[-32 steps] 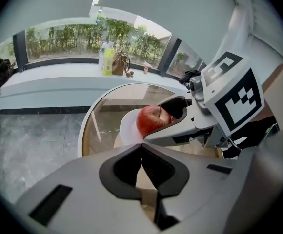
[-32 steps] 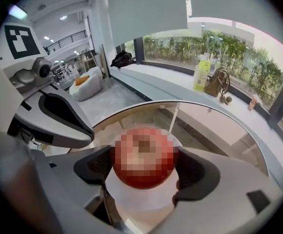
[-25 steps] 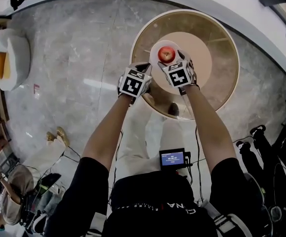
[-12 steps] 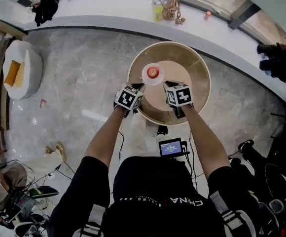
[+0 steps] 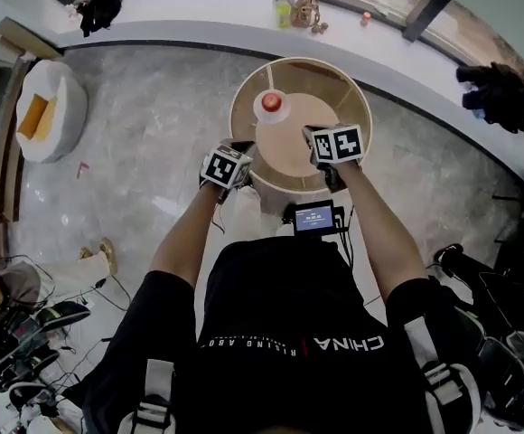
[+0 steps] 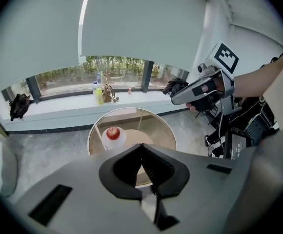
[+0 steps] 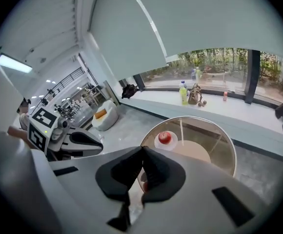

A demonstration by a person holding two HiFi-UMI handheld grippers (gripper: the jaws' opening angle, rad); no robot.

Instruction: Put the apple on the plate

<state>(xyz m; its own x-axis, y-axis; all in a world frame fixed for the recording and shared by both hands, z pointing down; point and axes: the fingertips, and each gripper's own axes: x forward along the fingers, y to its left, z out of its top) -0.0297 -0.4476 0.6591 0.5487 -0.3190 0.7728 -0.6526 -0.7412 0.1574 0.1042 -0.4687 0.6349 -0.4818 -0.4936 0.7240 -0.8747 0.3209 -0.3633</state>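
A red apple (image 5: 272, 101) sits on a small white plate (image 5: 264, 113) at the far left of a round glass table (image 5: 357, 84). Both grippers hang above the table's near edge, well short of the plate. The left gripper (image 5: 242, 146) is shut with nothing between its jaws; ahead of them in the left gripper view are the apple (image 6: 113, 132) and the plate (image 6: 105, 141). The right gripper (image 5: 312, 135) is shut and empty too. The right gripper view shows the apple (image 7: 165, 137) on the plate (image 7: 157, 143) beyond its jaws.
A tan round shelf (image 5: 312, 147) lies under the glass top. Bottles and a bag (image 5: 294, 7) stand on the window ledge, with dark clothing (image 5: 492, 84) at its right. A white beanbag (image 5: 50, 107) sits on the floor at left. Cables and gear (image 5: 27, 333) lie at lower left.
Both grippers have drawn back from the plate toward the person and risen. The table now looks smaller and farther away. The apple stays on the plate.
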